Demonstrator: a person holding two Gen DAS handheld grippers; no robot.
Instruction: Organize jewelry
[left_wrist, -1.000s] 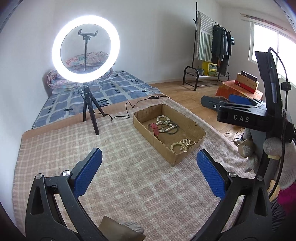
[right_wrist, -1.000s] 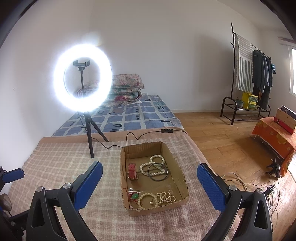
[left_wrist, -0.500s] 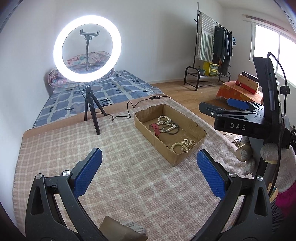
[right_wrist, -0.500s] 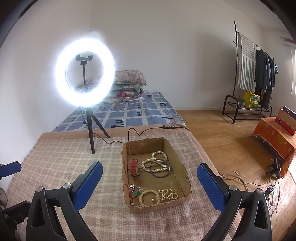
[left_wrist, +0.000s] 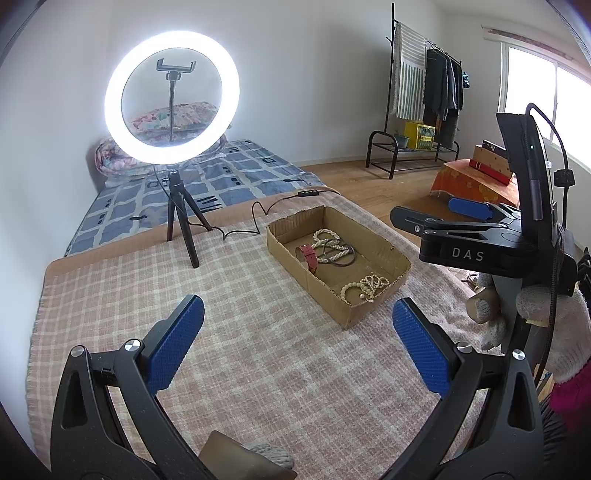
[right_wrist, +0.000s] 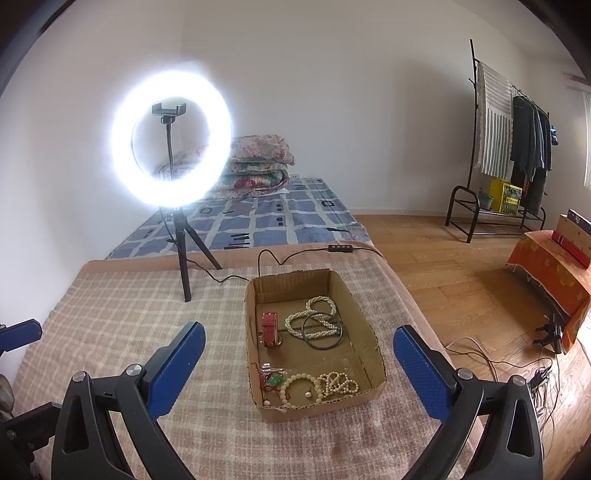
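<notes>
A shallow cardboard box (right_wrist: 369, 314) (left_wrist: 280, 240) sits on the plaid blanket and holds the jewelry. Inside lie a red watch strap (right_wrist: 269, 328) (left_wrist: 309, 256), a long pearl necklace (right_wrist: 314, 321) (left_wrist: 332, 245) with black bangles (right_wrist: 322, 330), a beaded bracelet and pearl cluster (right_wrist: 325, 384) (left_wrist: 364, 286), and a small green pendant (right_wrist: 274, 379). My right gripper (right_wrist: 299, 365) hovers open just before the box's near end, empty. My left gripper (left_wrist: 297, 339) is open and empty, to the left of the box. The right gripper's body (left_wrist: 472, 240) shows at the right of the left wrist view.
A lit ring light on a tripod (right_wrist: 173, 147) (left_wrist: 171, 99) stands at the blanket's far side, its cable (right_wrist: 280, 258) running behind the box. Beyond are a mattress (right_wrist: 251, 218), clothes rack (right_wrist: 509, 147), wooden floor with cables (right_wrist: 498, 362) and an orange-covered stand (right_wrist: 550, 266).
Both grippers have drifted slightly; the right one moved closer over the box, which now sits lower and larger in its view. Jaws stayed open, and nothing was grasped.
</notes>
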